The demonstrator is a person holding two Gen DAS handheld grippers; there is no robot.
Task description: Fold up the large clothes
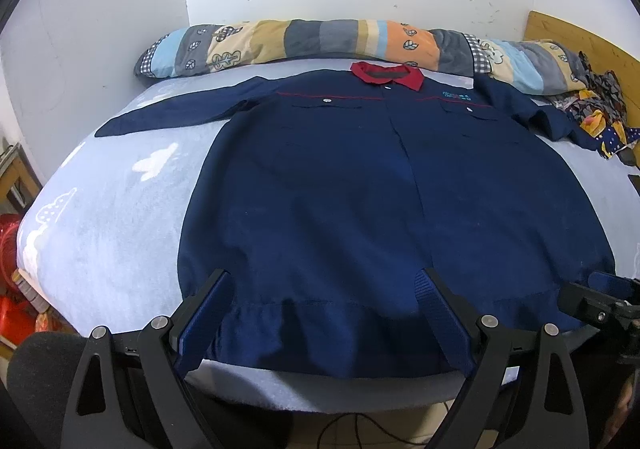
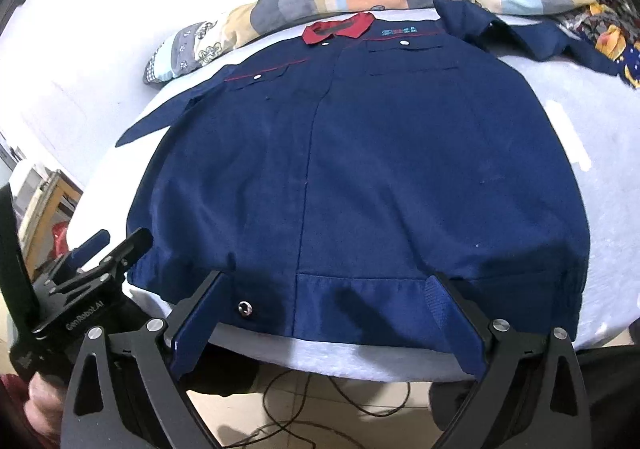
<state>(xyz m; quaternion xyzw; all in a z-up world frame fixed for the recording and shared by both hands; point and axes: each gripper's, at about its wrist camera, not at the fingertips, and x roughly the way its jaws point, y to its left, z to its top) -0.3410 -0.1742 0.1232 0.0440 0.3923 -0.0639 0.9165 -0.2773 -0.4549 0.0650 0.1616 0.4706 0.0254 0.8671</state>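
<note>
Navy work jacket [image 1: 360, 177] spread flat, front up, on the bed [image 1: 112, 217], red collar [image 1: 386, 75] toward the far edge, hem at the near edge and slightly overhanging it. Front closed, two flapped chest pockets with pale snaps, red piping across the chest, a small teal logo on one breast. One sleeve [image 1: 172, 111] lies straight out toward the bed's left edge; the other sleeve [image 1: 536, 113] is rumpled toward the right edge.

Left claw [image 1: 326, 313] sits at the hem, jaws spread wide, blue pads either side of the gathered waistband, nothing pinched between them. Right claw [image 2: 330, 315] is also wide open over the hem further right, by the snap [image 2: 244, 308] on the band, gripping nothing.

Along the far edge runs a rolled patchwork quilt [image 1: 320, 41]; a patterned cloth [image 1: 600, 109] bunches at the far right corner. A cable [image 2: 320, 401] trails on the floor below.
</note>
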